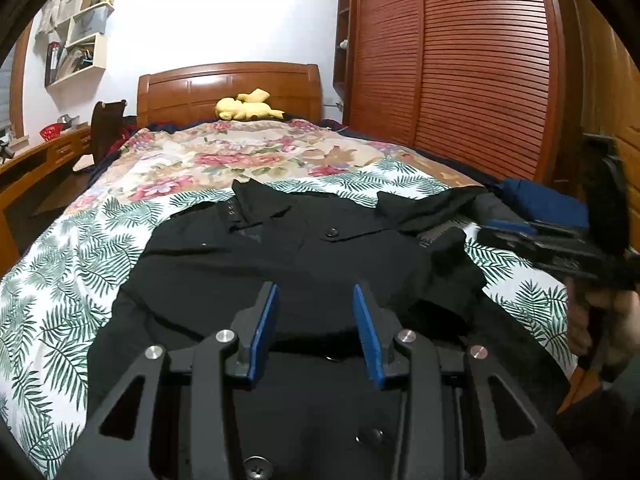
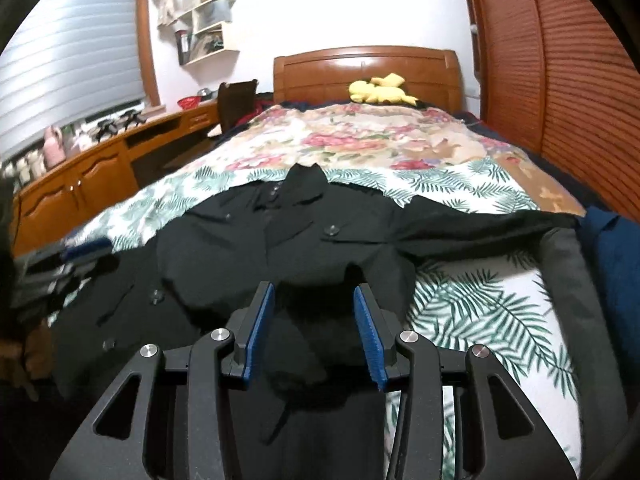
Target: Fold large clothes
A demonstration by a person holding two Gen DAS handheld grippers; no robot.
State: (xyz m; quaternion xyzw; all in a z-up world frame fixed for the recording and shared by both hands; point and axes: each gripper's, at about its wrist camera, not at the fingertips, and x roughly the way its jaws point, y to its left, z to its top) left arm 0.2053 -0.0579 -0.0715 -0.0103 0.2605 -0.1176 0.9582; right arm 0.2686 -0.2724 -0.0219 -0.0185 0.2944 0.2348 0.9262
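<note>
Both tongs gape empty — left tongs [image 1: 314, 300] over the coat's [image 1: 288, 264] middle, right tongs [image 2: 314, 300] above its folded-in sleeve near the bed's [image 1: 80, 264] foot. Risk: pinching one layer only, so the fold slumps.

Matt black cloth coat [image 1: 304, 264], glossy wood headboard [image 1: 230, 88] (louvred wardrobe [image 1: 460, 80] too), printed cotton bedspread [image 1: 72, 280]

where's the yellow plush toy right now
In both wrist views the yellow plush toy lies at the far end of the bed, against the wooden headboard, beyond the black coat.
</note>
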